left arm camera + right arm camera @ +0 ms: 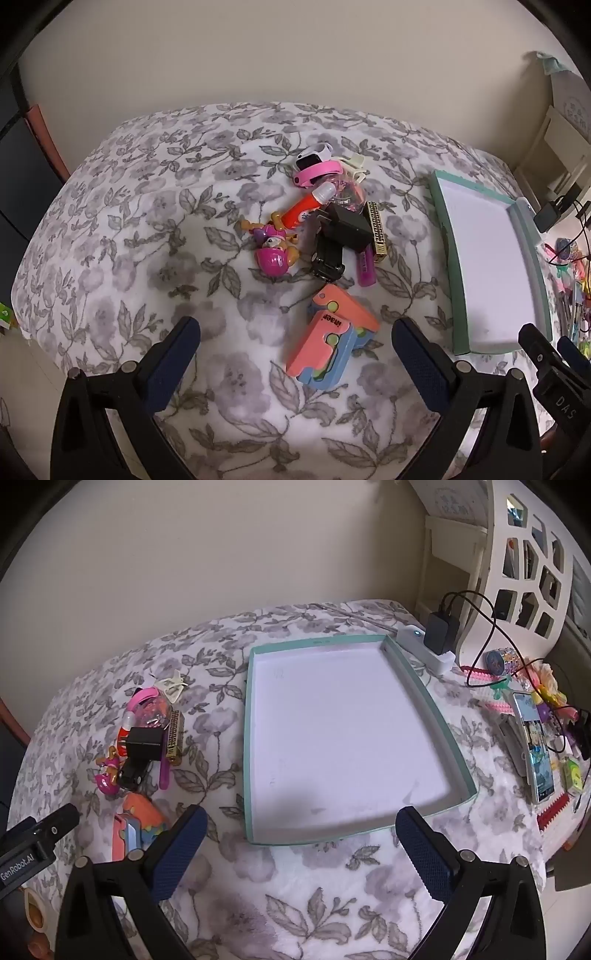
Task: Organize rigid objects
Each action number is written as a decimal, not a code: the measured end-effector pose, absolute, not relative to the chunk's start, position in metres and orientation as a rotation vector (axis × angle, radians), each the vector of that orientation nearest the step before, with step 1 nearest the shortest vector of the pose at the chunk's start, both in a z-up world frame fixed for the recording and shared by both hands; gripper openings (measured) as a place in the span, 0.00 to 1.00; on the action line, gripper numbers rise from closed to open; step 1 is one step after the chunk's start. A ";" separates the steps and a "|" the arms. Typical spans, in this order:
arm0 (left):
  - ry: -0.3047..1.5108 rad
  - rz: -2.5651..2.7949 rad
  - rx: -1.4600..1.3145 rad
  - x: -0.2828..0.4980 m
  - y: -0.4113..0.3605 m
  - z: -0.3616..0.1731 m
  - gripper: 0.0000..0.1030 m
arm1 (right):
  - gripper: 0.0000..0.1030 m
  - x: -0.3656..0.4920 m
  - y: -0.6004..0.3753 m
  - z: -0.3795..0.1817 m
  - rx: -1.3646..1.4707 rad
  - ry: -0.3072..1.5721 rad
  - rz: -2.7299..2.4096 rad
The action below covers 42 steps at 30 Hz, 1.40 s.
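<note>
On the floral bed cover (pixel 147 229), small toys are heaped beside an empty tray (pixel 249 738).

Both claws are held spread wide and empty: the left claw (pixel 295 354) is aimed over the orange puzzle block (pixel 328 343), seemingly the nearest pick, while the right claw (pixel 301 840) is poised at the tray's near rim. Nothing has been placed in it.

Plain cream wall (pixel 258 55) behind bed. Bed covered by white blanket (pixel 147 206) with grey floral print. White cut-out headboard (pixel 532 565) at right, cream shelf unit (pixel 443 565) beside it in corner. Dim, soft indoor light. Dark furniture edge (pixel 14 158) at far left.
</note>
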<state>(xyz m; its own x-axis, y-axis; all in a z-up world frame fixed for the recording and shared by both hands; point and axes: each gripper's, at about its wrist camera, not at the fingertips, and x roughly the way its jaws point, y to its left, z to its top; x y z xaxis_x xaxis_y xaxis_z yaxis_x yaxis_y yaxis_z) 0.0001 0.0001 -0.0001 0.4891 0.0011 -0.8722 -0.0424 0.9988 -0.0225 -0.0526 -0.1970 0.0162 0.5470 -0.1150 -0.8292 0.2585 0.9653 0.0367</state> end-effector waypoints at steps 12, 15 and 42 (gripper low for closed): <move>1.062 0.031 -0.024 0.003 -0.001 0.004 1.00 | 1.00 -0.052 -0.193 0.019 0.141 0.960 -0.234; 1.061 0.033 -0.019 0.004 -0.002 0.004 1.00 | 1.00 -0.053 -0.193 0.019 0.140 0.960 -0.233; 1.059 0.035 -0.018 0.000 0.000 0.001 1.00 | 1.00 -0.053 -0.193 0.018 0.131 0.959 -0.228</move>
